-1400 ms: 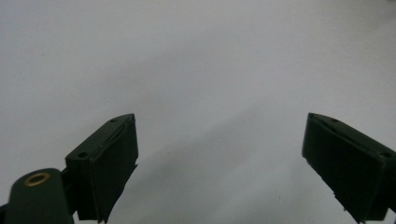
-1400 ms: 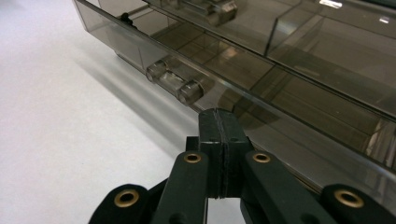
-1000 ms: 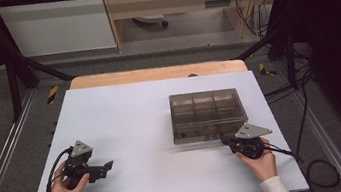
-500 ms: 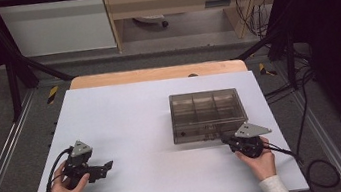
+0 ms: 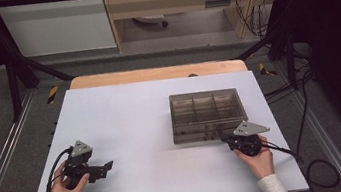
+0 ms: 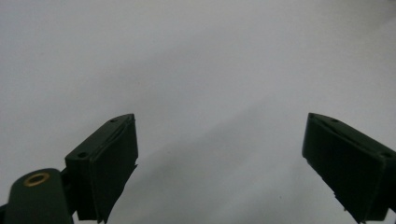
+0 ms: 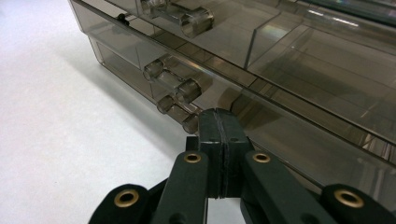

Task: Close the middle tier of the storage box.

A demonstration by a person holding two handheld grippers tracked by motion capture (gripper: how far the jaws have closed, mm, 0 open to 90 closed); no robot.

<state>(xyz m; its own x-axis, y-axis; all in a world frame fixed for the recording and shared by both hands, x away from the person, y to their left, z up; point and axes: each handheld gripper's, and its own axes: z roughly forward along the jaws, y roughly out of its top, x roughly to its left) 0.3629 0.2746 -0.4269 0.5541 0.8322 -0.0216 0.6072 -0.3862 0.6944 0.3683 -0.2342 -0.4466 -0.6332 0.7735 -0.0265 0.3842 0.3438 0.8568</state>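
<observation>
Right hand-held gripper (image 7: pixel 218 122) shut — against smoky drawer box (image 5: pixel 206 113).

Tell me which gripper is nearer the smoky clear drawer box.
Right. The right gripper sits at the drawer box's front edge, jaws shut by its handles. The left gripper rests open on bare table, far to the box's left.

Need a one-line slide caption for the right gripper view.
Right gripper, jaws shut, at the front of a smoky clear drawer box, beside its knobs.

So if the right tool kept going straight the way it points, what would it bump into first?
Most likely the smoky clear drawer box. The shut right tool points at its front, right beside a clear round handle, though depth is hard to judge.
</observation>
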